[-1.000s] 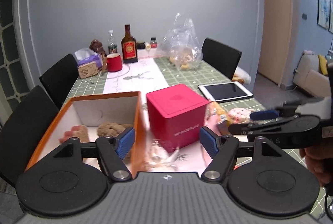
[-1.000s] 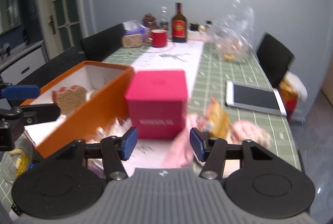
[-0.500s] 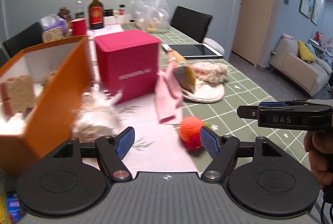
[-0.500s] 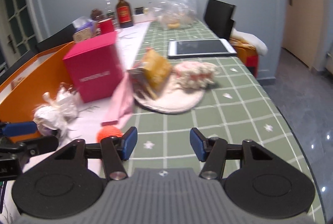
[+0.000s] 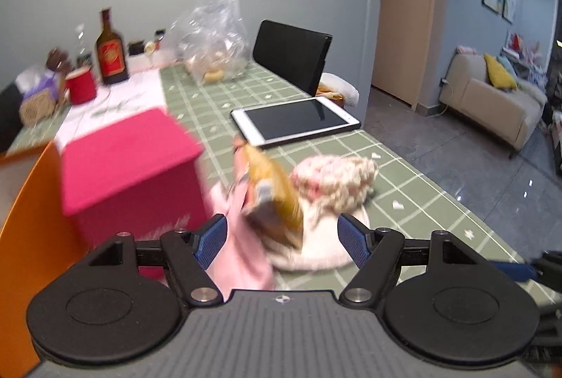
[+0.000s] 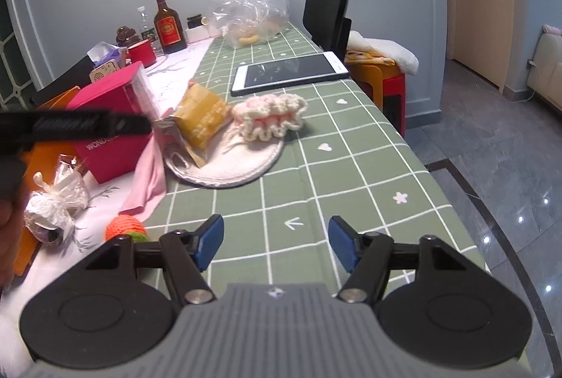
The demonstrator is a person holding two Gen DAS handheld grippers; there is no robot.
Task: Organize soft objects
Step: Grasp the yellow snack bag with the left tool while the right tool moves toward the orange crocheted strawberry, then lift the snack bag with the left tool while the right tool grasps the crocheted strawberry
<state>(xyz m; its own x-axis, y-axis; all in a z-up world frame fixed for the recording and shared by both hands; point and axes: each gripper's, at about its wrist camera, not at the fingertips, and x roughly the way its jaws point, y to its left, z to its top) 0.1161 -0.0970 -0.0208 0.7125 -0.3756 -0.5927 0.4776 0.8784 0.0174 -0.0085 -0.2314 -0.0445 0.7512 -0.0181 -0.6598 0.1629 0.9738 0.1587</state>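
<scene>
Pink cloth lay at 12 o'clock of left gripper, jaws wide, empty; approach step. Right gripper wide too. Next: probably close on cloth.

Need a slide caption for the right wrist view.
Open right gripper above green checked tablecloth, facing crocheted piece and yellow snack packet on white pad.

i count one pink box, one orange box, one tablet, one yellow packet, one pink cloth, one white round pad, one crocheted piece, one orange knitted ball, one crumpled wrapper, one brown bottle, one red mug, one clear bag, and two grippers, left and right.
</scene>
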